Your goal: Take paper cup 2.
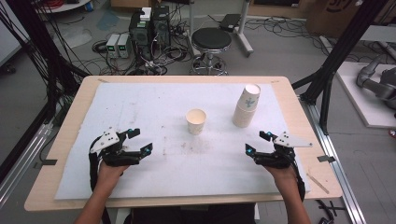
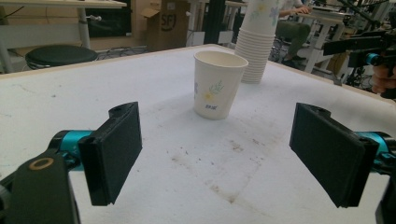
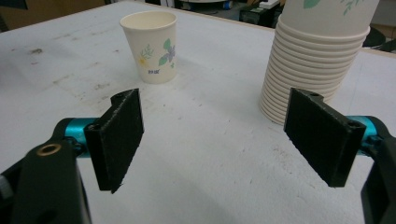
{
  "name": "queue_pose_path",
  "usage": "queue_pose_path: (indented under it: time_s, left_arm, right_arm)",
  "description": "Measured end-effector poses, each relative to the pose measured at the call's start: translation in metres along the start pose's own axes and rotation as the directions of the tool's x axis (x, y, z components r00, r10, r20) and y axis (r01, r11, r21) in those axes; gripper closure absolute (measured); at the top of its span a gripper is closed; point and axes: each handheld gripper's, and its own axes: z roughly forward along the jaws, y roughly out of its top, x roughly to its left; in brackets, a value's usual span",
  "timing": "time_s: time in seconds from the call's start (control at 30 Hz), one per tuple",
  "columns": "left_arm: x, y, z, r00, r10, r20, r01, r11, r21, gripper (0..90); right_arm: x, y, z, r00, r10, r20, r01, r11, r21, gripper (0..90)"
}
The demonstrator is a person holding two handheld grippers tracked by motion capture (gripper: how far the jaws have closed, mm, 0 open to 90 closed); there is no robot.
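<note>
A: Near the bottom left of the high view sat the left tool (image 1: 137,140), w/ the right tool (image 1: 257,143) at the bottom right. Both low over the table (image 1: 70,140), each in a hand, forearms coming in from the bottom edge.

B: Jaws?

A: Both wide apart, nothing btwn them. Left gripper view had its two black pads at the left and right edges w/ bare white mat btwn; same in the right gripper view.

B: And the cups?

A: Single paper cup (image 1: 196,121) stood upright, mouth up, about centre frame. Stack of cups (image 1: 246,106) was upper right of it, leaning a bit, well apart from the single one. Neither touched by a tool.

B: Why that layout, you reckon?

A: My guess: stack sat on the right tool's side so that tool could reach it; in the right gripper view the stack (image 3: 322,60) loomed upper right, just beyond the right-hand pad. Single cup (image 3: 152,45) was upper left there, farther off.

B: Left tool?

A: Pointed at the single cup (image 2: 218,84), which sat centre frame in its view, stack (image 2: 257,42) behind it. Prob. lined up to grab or steady it.

B: So why wide?

A: Cup bodies are broad, so jaws spread looked like prep for a grasp. Only a judgement, tho.

B: Mat?

A: White, stained brownish near the middle.
</note>
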Motion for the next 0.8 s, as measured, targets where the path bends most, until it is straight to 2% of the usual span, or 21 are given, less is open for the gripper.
queue_pose_path:
  time_s: [0.2, 0.37, 0.53, 0.63, 0.8]
  left_arm:
    - [0.000, -0.001, 0.003, 1.0000, -0.003, 0.004, 0.003, 0.9999, 0.015, 16.9]
    - [0.000, -0.001, 0.001, 1.0000, -0.005, 0.006, 0.005, 1.0000, 0.005, 16.9]
    - [0.001, -0.002, 0.000, 0.9999, -0.013, 0.005, 0.013, 0.9999, 0.006, 16.9]
    - [0.001, -0.003, 0.001, 1.0000, -0.003, 0.002, 0.003, 0.9998, 0.021, 16.9]
    - [0.001, -0.003, 0.001, 1.0000, -0.007, 0.003, 0.007, 0.9998, 0.018, 17.0]
  right_arm:
    - [-0.001, 0.002, -0.002, 0.9998, 0.019, -0.003, -0.019, 1.000, -0.009, 20.4]
    - [-0.001, 0.006, -0.002, 0.9995, 0.032, -0.008, -0.032, 0.999, -0.014, 20.5]
    - [0.002, 0.009, 0.000, 0.9999, 0.011, -0.009, -0.011, 1.000, -0.018, 20.4]
    - [0.003, 0.014, 0.000, 0.9999, 0.013, -0.011, -0.014, 1.000, -0.024, 20.4]
    - [0.001, 0.025, 0.000, 0.9998, 0.022, 0.004, -0.022, 0.999, -0.036, 20.4]
